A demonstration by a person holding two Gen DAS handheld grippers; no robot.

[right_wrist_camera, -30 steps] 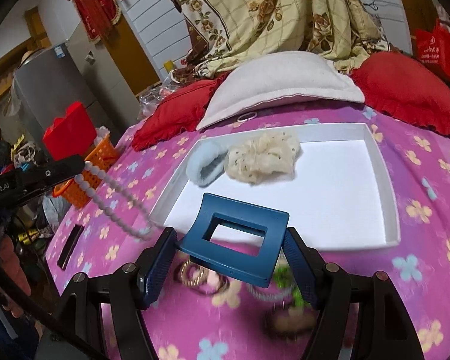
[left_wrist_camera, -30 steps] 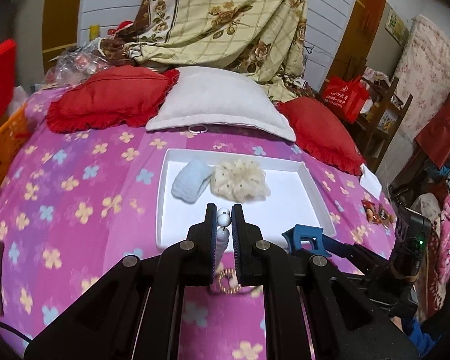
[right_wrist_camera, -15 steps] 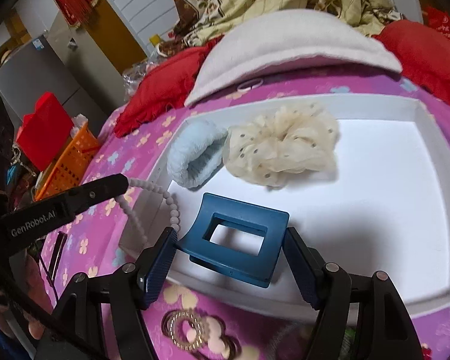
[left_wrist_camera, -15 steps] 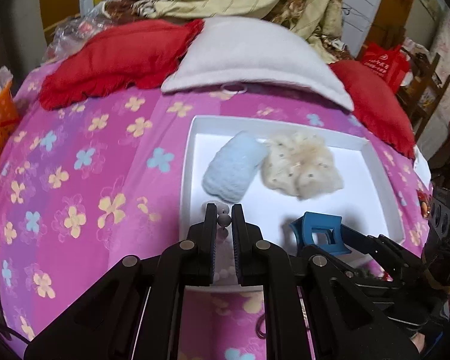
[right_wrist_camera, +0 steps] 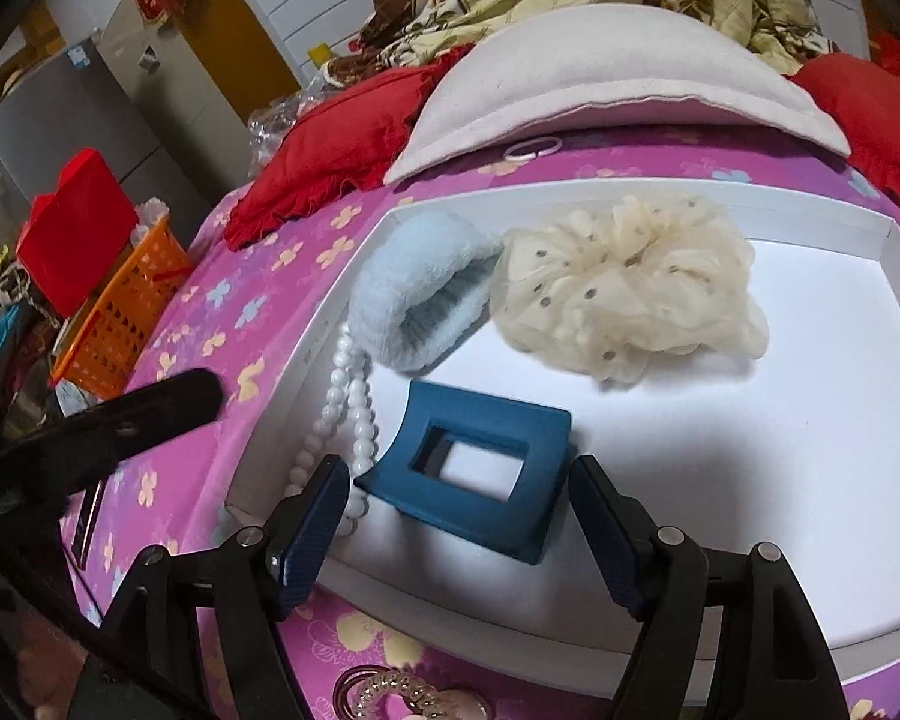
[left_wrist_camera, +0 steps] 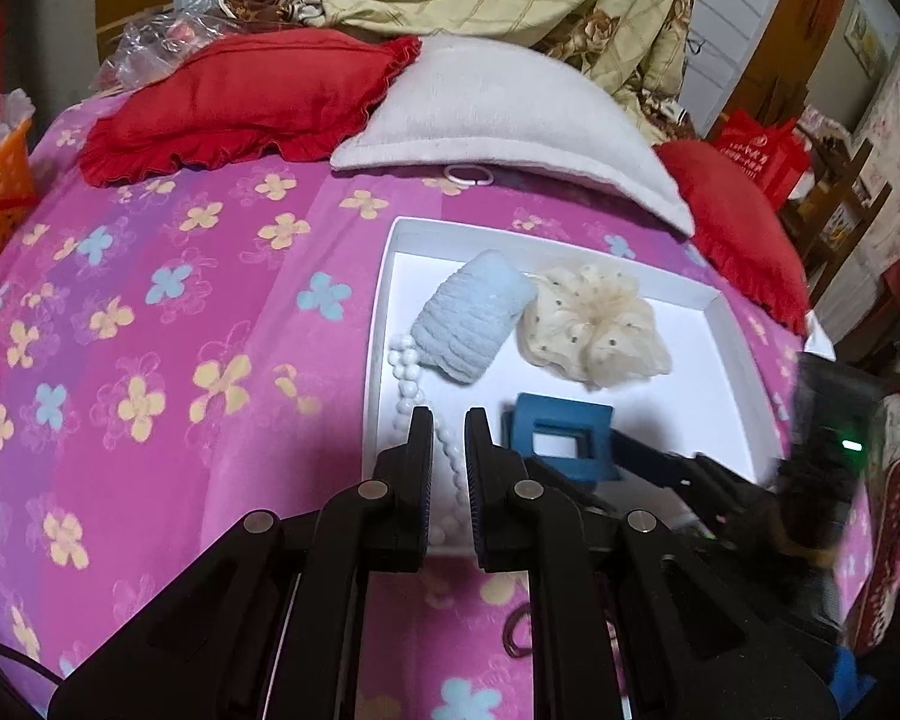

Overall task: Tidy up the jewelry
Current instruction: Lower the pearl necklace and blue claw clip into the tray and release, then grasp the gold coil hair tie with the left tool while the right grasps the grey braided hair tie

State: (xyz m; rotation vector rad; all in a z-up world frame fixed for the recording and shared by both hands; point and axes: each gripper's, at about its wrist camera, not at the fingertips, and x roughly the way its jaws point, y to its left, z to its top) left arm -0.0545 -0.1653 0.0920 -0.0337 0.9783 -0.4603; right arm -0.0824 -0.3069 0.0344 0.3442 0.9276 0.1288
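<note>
Left tool (left_wrist_camera: 448, 420) narrow, pearl bead strand (left_wrist_camera: 411, 387) betw. its pads. Right tool (right_wrist_camera: 459, 477) opening round matte blue rectangular claw clip (right_wrist_camera: 471, 468) in white tray (right_wrist_camera: 750, 408).

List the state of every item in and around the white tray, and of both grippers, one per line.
White shallow tray: on the pink floral bedspread, holding four items.
Blue rectangular plastic claw clip: lying in the tray, between the right gripper's jaws.
White pearl bead strand: lying along the tray's left edge.
Light-blue fuzzy band: in the tray.
Cream dotted scrunchie: in the tray.
Left gripper: nearly shut, beads beneath.
Right gripper: jaws opening.
</note>
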